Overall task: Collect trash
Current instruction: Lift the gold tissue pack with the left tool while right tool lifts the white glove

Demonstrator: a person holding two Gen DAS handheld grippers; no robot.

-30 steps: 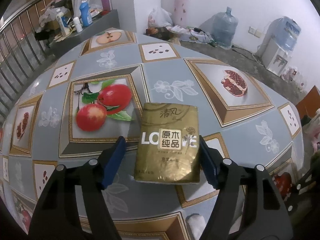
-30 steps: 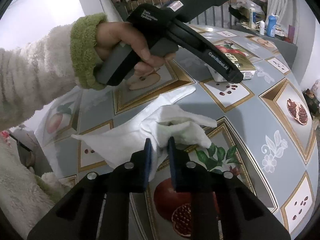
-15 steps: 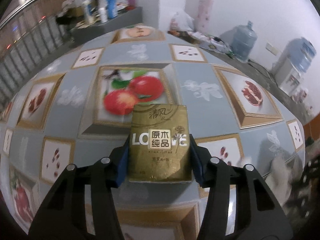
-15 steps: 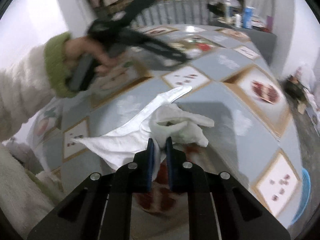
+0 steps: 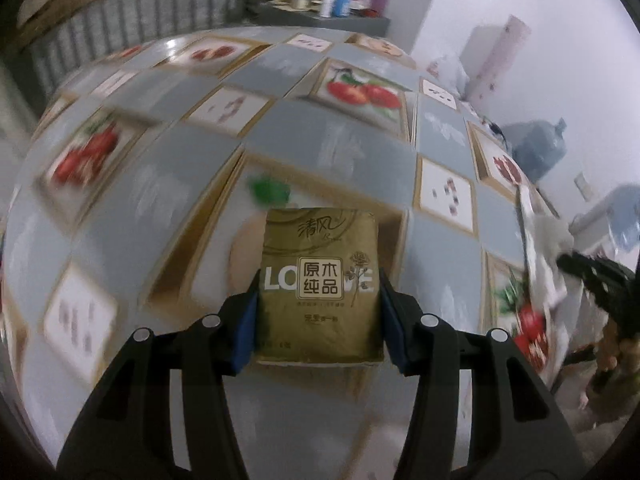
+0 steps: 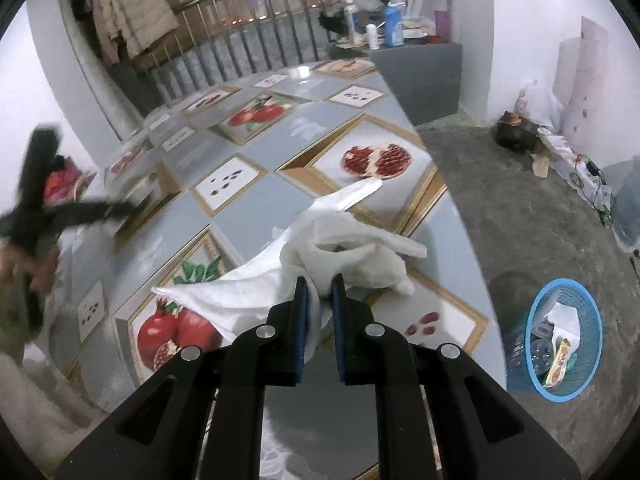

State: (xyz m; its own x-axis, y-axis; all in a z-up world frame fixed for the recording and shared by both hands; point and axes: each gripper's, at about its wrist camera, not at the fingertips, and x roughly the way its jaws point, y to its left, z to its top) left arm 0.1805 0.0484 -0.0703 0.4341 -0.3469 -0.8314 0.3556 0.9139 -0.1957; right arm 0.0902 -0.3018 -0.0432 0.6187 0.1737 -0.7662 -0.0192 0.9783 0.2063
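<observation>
My left gripper [image 5: 318, 312] is shut on a gold tissue packet [image 5: 318, 284] and holds it above the fruit-patterned table [image 5: 340, 152]. My right gripper [image 6: 320, 300] is shut on a crumpled white tissue [image 6: 340, 248] and holds it over the table's right edge [image 6: 436, 184]. A blue trash basket [image 6: 560, 340] with several pieces of trash stands on the floor at lower right of the right wrist view. The right gripper and its white tissue [image 5: 540, 248] show blurred at the right of the left wrist view. The left gripper [image 6: 48, 208] shows blurred at the left of the right wrist view.
A grey side table [image 6: 416, 64] with bottles stands beyond the table's far end. A metal railing [image 6: 240, 48] runs behind it. Water jugs [image 5: 536, 148] and clutter lie along the white wall. Concrete floor [image 6: 520, 208] lies right of the table.
My left gripper closed on the gold packet, lifted it and swung left over the table. My right gripper carried the white tissue right, toward the table edge; the blue basket came into view.
</observation>
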